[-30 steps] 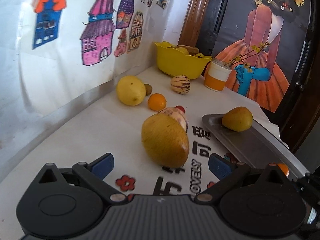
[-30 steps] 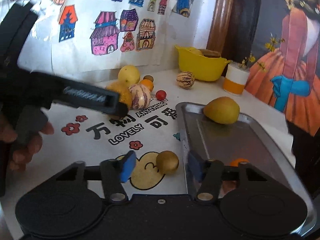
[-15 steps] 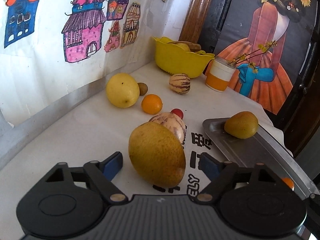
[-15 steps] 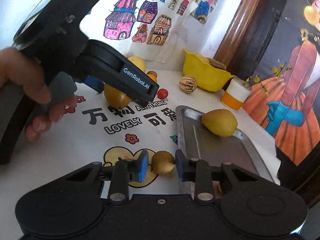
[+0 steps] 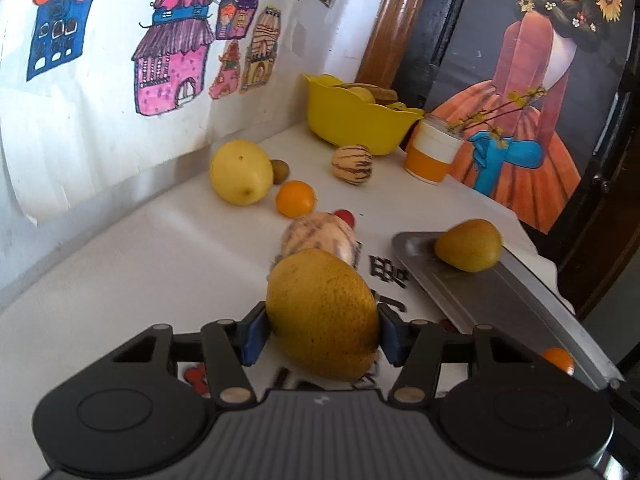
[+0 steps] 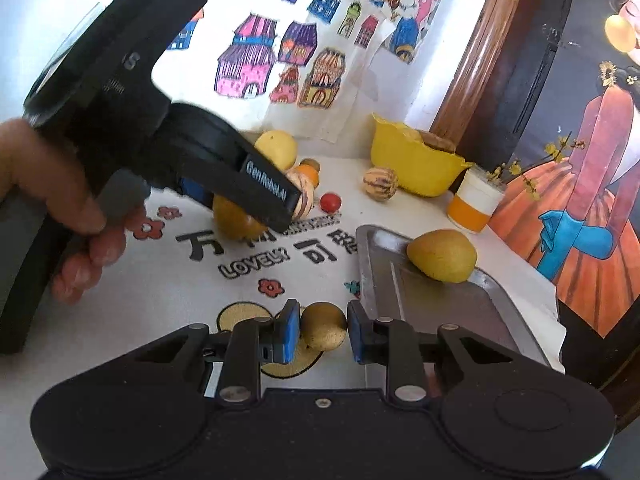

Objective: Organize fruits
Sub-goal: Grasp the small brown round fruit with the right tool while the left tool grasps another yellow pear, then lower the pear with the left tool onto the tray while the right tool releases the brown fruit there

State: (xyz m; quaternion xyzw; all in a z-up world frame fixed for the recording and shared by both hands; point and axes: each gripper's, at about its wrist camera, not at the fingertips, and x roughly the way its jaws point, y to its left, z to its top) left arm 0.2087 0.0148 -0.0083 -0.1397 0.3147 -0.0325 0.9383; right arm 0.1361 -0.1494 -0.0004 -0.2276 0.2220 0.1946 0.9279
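Status: sorting is at an early stage. The metal tray carries one pear at its far end, and a small orange fruit shows at its near edge; whether that fruit lies inside the tray cannot be told from this view.

Left gripper: both blue pads are pressed against the sides of a large yellow-brown pear, which sits low over the desk.

Right gripper: the pads bracket a small brown fruit just beside the tray's left rim; the left pad touches it, while a thin gap appears at the right pad.

Remaining on the desk: a large yellow fruit, an orange, two striped melons, a small red fruit and a small brown one. The yellow bowl already holds some items.
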